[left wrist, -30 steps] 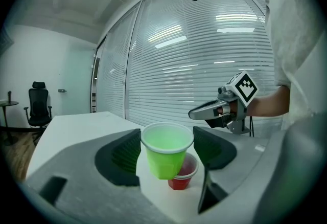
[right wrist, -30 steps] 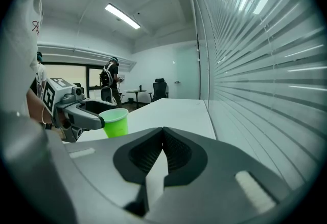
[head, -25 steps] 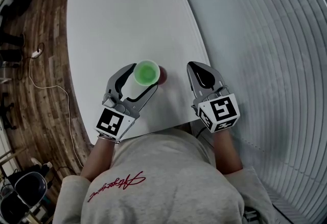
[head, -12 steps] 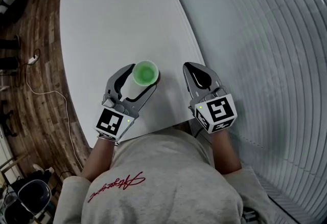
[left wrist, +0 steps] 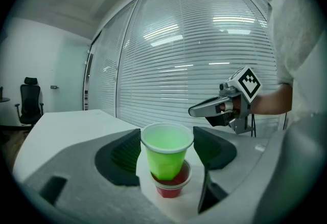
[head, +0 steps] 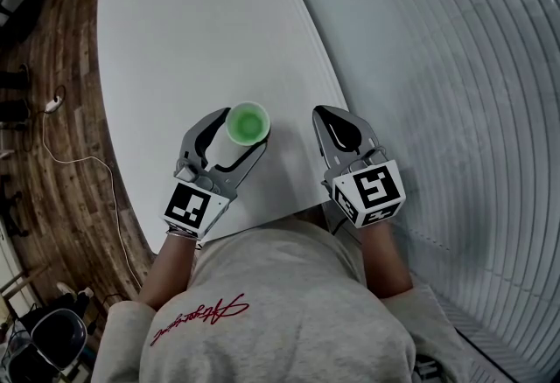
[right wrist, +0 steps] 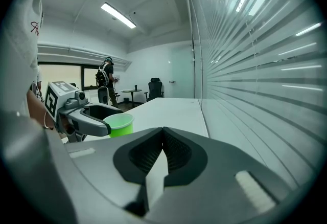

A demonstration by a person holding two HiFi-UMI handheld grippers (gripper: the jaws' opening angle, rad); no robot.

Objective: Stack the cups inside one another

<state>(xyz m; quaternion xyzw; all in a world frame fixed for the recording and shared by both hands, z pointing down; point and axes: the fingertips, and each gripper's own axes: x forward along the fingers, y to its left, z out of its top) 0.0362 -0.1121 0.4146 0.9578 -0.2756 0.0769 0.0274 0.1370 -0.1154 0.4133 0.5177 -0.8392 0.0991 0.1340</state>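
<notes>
the left gripper [head: 246,130] is clamped on the green cup [left wrist: 166,152], its two dark pads pressing on the cup's white rim from either side. the green cup stands upright with its base sunk inside the red cup [left wrist: 171,187], which stands on the white table [head: 192,23] near the edge closest to the person. the green cup is not fully seated, and most of its body rises above the red cup's rim. from the head view the green cup covers the red one almost wholly. the right gripper [head: 332,118] hangs just to the right of the cups, apart from them, near the table's right edge and beside the wall of white slats [head: 455,66]. its jaws are pressed together with nothing between them. its marker cube [head: 372,190] sits at the wrist end, toward the person's grey sweatshirt [head: 280,311]. left of the table a pale cable [head: 80,155] trails across the wooden floor [head: 52,75]. in the right gripper view, an office chair [right wrist: 155,87] and a standing person [right wrist: 107,83] show at the room's far end.
</notes>
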